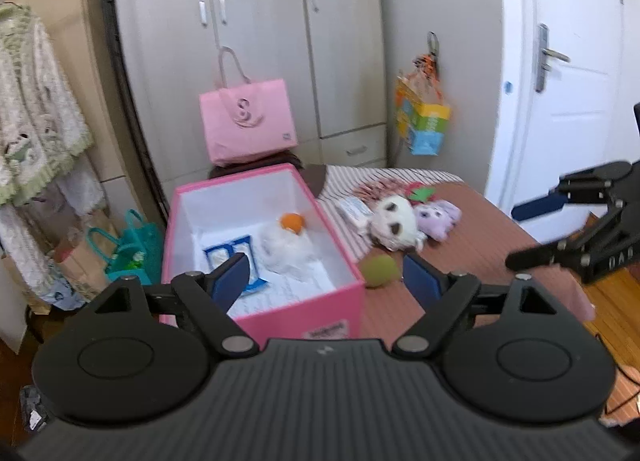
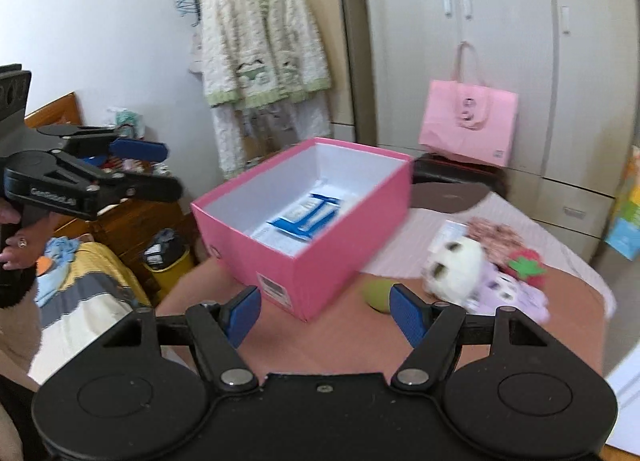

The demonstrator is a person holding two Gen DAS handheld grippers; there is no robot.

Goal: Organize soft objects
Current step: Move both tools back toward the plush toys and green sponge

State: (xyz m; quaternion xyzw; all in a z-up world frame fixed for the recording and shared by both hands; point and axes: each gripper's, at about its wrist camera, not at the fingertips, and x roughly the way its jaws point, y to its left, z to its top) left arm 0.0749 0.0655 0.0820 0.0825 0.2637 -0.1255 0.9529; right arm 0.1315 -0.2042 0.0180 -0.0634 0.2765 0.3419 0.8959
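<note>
A white fluffy toy with an orange ball [image 1: 286, 239] is already in the open pink cardboard box [image 1: 340, 303]. Both the left gripper [image 1: 324, 275] and right gripper [image 2: 325, 311] are held wide open, empty. Next, the round white plush toy [image 2: 454, 267], lying near the box on the table, is likely to be picked up.

The pink paper bag [image 1: 248, 121] bears a large raised ornamental "S" on its front, with a small square mark at its lower corner too small to read. The pink box [image 1: 304, 315] carries a white printed label on its end wall, its characters blurred. The side of the left gripper [image 2: 158, 171] shows embossed lettering, not legible. The right gripper [image 1: 524, 231] carries pale characters, likewise unreadable.
</note>
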